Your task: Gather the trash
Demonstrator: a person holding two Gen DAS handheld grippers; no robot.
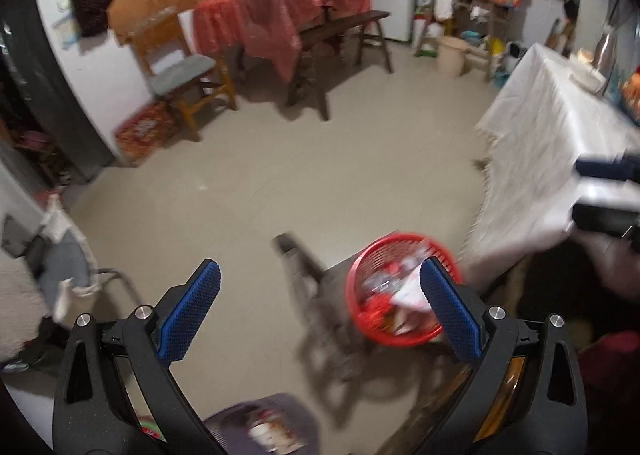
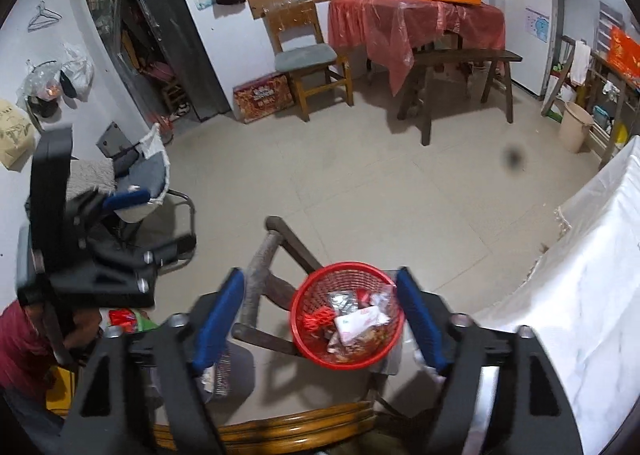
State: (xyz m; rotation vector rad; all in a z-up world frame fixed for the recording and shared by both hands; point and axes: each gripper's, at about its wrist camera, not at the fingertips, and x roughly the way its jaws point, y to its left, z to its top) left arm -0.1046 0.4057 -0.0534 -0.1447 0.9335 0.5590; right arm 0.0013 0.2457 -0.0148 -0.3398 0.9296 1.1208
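Red mesh basket [image 2: 347,315] sits on a dark wooden stool [image 2: 276,287], already holding wrappers, white paper [image 2: 360,321] & red scraps. Right gripper [image 2: 320,319] hangs just above it, fingers spread wide, nothing between them. Left gripper [image 1: 320,311] also spread & empty, basket just beside its right pad. Looks like the drop-in step is done. Next: find more trash, prob the purple bin [image 1: 260,427] near the basket, approach w/ fingers apart.

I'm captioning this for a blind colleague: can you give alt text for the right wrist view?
The right tongs hang open and empty above a red mesh basket of wrappers and scraps. The left tongs are at left, a white-draped table at right.
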